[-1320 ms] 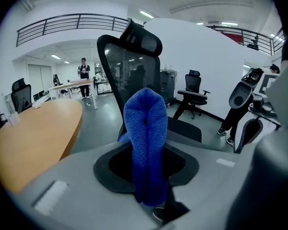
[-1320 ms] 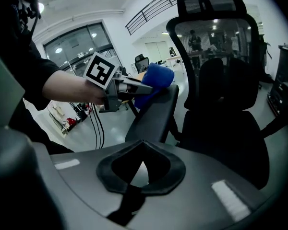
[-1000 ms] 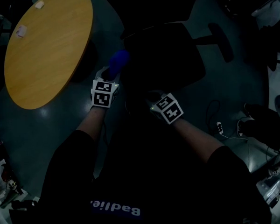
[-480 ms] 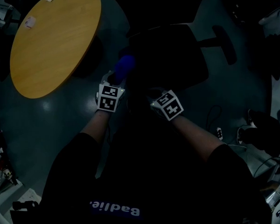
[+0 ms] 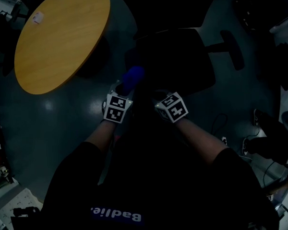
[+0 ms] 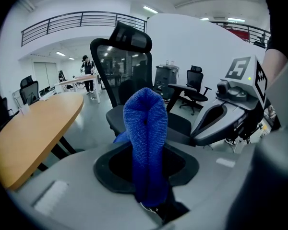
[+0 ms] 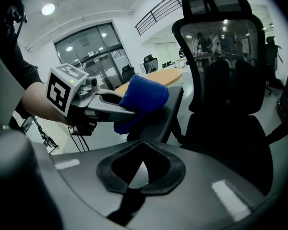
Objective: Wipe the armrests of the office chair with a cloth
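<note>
Right, table: the round wooden table sits off to the left, out of play.
Left tool: the left tool is clamped on the blue cloth, which stands up in a thick fold between its jaws.
Cloth and near armrest: the right gripper view shows the cloth pressed up against the near armrest of the office chair, touching or just beside it, I can't settle which.
Key relation: that armrest lies straight ahead of the left tool, its long axis running away from the person, so I'd judge the wipe goes forward and back along it.
Right tool: the right tool has its jaws together on nothing, just beside the left one.
Far armrest: the far armrest is well apart on the right; the right hand is nearer, but it has no cloth.
Hard to see: the head view is very dark, and the near armrest is lost in it.
</note>
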### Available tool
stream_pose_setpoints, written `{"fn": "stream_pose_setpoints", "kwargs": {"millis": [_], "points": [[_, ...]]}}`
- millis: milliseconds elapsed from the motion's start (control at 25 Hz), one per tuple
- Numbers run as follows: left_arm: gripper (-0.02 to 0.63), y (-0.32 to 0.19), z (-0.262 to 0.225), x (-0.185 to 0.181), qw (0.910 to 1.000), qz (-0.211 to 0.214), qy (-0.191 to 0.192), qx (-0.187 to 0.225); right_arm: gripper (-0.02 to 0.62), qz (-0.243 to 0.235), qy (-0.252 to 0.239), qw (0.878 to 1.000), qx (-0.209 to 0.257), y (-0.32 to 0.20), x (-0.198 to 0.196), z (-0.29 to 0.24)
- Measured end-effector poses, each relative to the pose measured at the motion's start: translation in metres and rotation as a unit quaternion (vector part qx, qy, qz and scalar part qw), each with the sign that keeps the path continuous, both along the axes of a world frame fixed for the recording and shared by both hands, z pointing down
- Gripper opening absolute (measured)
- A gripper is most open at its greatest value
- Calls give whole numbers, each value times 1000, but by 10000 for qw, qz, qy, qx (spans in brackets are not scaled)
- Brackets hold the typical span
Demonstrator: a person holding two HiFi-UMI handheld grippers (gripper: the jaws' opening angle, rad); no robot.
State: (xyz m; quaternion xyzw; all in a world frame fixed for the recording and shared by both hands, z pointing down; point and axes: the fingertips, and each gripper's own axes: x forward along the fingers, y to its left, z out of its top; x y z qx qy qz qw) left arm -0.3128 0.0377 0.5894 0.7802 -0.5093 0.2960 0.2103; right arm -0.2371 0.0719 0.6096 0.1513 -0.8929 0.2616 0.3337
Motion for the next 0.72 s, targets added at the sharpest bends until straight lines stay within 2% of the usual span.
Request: {"fn": "stream_pose_setpoints", "kwargs": {"millis": [720], "points": [[133, 42, 4, 33, 9998, 90, -39, -183, 5, -97, -153, 9998, -12, -1, -2, 3]]}}
